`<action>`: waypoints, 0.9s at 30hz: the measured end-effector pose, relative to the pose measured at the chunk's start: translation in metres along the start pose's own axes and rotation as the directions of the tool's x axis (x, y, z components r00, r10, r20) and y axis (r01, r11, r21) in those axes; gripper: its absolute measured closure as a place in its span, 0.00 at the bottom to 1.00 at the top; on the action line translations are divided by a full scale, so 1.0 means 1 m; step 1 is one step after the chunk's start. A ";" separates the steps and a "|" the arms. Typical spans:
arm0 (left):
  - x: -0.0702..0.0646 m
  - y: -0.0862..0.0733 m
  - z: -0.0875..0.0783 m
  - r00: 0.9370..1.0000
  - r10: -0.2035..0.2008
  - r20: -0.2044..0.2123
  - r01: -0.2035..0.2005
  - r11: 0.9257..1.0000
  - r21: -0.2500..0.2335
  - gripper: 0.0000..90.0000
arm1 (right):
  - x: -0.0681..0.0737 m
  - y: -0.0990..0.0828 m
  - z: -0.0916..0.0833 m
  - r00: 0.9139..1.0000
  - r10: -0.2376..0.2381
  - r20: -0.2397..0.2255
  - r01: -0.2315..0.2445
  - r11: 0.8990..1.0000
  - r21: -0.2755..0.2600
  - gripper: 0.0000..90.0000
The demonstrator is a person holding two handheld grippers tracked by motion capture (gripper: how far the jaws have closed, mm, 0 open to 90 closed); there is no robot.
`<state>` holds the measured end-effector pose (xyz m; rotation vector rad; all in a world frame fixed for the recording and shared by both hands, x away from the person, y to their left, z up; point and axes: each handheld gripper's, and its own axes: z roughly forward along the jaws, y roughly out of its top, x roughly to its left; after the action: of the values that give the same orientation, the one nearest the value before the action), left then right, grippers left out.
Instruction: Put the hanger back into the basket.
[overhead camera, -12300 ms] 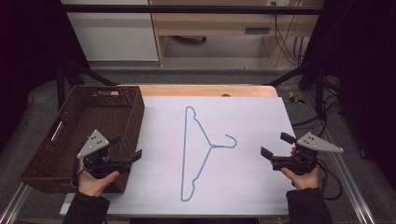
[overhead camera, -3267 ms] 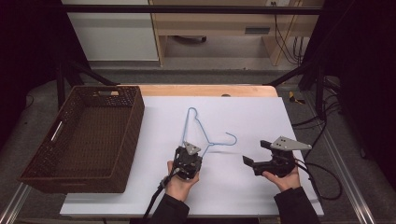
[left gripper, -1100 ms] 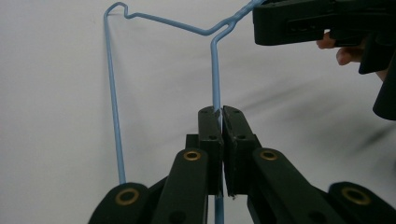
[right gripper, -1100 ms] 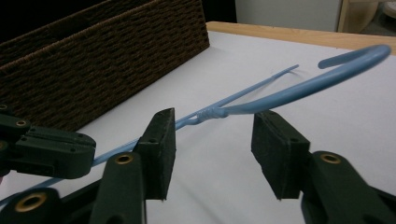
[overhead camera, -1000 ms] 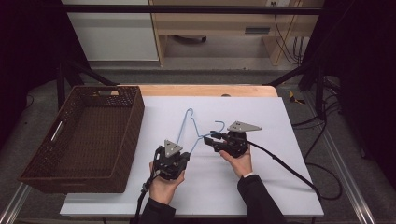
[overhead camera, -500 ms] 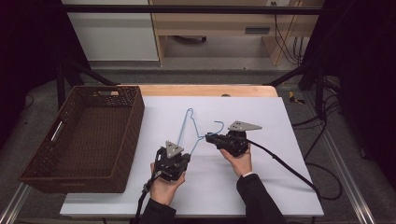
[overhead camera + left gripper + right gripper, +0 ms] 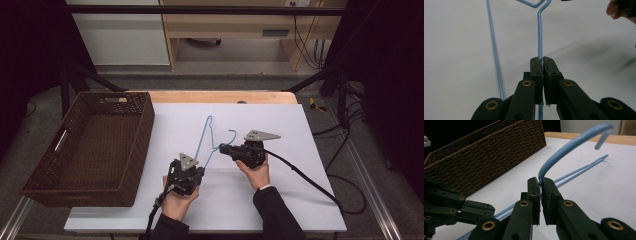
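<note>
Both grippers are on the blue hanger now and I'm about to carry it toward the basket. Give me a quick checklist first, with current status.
1. Left gripper shut on the thin blue wire hanger: ok, the wire runs between its closed fingers in the left gripper view.
2. Right gripper shut on the hanger: ok, clamped at the base of the hook.
3. Hook free of snags: ok, it curves up in open air.
4. Hanger fully off the white table: cannot tell; the far end looks to be resting on it.
5. Dark brown woven wicker basket ready: ok, it looks empty.
6. Path to the basket: ok, nothing lies between.
</note>
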<state>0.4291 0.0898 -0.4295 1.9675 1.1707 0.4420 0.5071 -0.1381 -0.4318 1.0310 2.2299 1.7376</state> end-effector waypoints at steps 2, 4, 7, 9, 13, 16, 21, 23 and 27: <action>0.000 0.000 0.001 1.000 0.007 -0.002 -0.007 1.000 0.003 0.96 | 0.000 0.000 0.000 1.000 -0.006 0.004 0.006 1.000 0.004 0.96; 0.000 0.000 0.001 1.000 0.009 -0.001 -0.009 1.000 -0.001 0.96 | 0.000 0.000 0.000 1.000 -0.008 0.006 0.008 1.000 0.004 0.96; 0.001 0.002 -0.001 1.000 0.020 -0.009 -0.020 1.000 -0.018 0.91 | 0.001 0.000 0.000 1.000 -0.007 0.005 0.007 1.000 0.002 0.96; 0.001 0.005 -0.001 1.000 0.029 -0.010 -0.029 0.999 -0.020 0.81 | 0.001 0.000 0.000 1.000 -0.008 0.008 0.008 1.000 0.001 0.96; -0.002 0.015 0.004 0.997 0.079 -0.022 -0.078 0.997 0.013 0.74 | 0.001 -0.001 0.000 1.000 -0.010 0.009 0.010 1.000 0.002 0.96; -0.003 0.019 0.013 0.994 0.111 -0.023 -0.110 0.993 0.048 0.71 | 0.001 0.000 0.000 1.000 -0.010 0.008 0.010 1.000 0.001 0.96; -0.002 0.023 0.026 0.989 0.147 -0.019 -0.144 0.985 0.099 0.72 | 0.001 0.000 0.000 1.000 -0.012 0.007 0.012 1.000 0.002 0.96; -0.003 0.023 0.028 0.987 0.155 -0.029 -0.151 0.983 0.105 0.77 | 0.002 0.000 -0.001 1.000 -0.012 0.009 0.012 1.000 0.001 0.96; -0.005 0.023 0.030 0.988 0.153 -0.035 -0.149 0.984 0.095 0.87 | 0.002 0.000 -0.001 1.000 -0.011 0.013 0.011 1.000 0.001 0.96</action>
<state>0.4588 0.0663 -0.4304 2.1452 1.0894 0.5186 0.5052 -0.1377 -0.4305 1.0260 2.2241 1.7206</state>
